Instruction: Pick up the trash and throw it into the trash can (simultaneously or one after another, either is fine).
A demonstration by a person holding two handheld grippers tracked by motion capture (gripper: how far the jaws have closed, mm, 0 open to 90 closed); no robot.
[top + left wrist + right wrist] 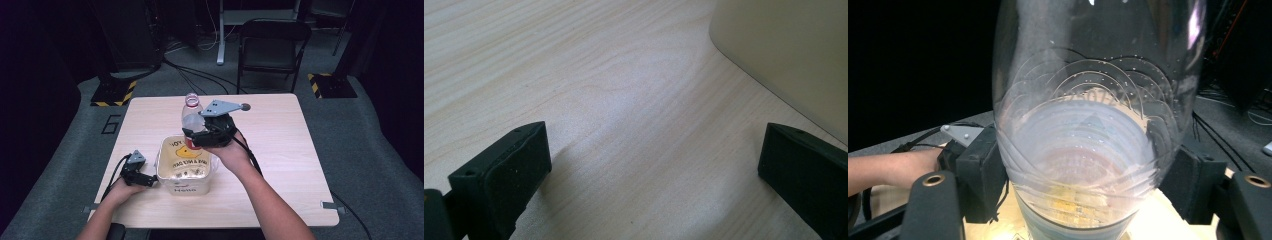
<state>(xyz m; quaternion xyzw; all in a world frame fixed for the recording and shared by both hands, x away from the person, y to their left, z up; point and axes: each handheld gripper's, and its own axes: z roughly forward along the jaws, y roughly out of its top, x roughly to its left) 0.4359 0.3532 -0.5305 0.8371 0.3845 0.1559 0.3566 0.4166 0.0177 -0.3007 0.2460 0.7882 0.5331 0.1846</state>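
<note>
A clear plastic bottle [191,117] with a pink cap stands upright in the air just behind a white square tub [170,182]. My right gripper [200,136] is shut on its lower body. In the right gripper view the bottle [1093,125] is clamped between both black jaws, and the gripper's [1088,170] pads press its sides. A yellow printed bag [187,155] lies inside the tub. My left gripper [145,179] rests on the table at the tub's left wall. It [654,165] is open, with bare wood between the jaws and the tub's wall [784,50] just beyond the right-hand jaw.
The light wooden table [280,130] has bare room to the right and at the back left. A black folding chair [272,47] stands behind it on the grey floor. Cables and two yellow-and-black striped bases [114,92] lie beyond the far edge.
</note>
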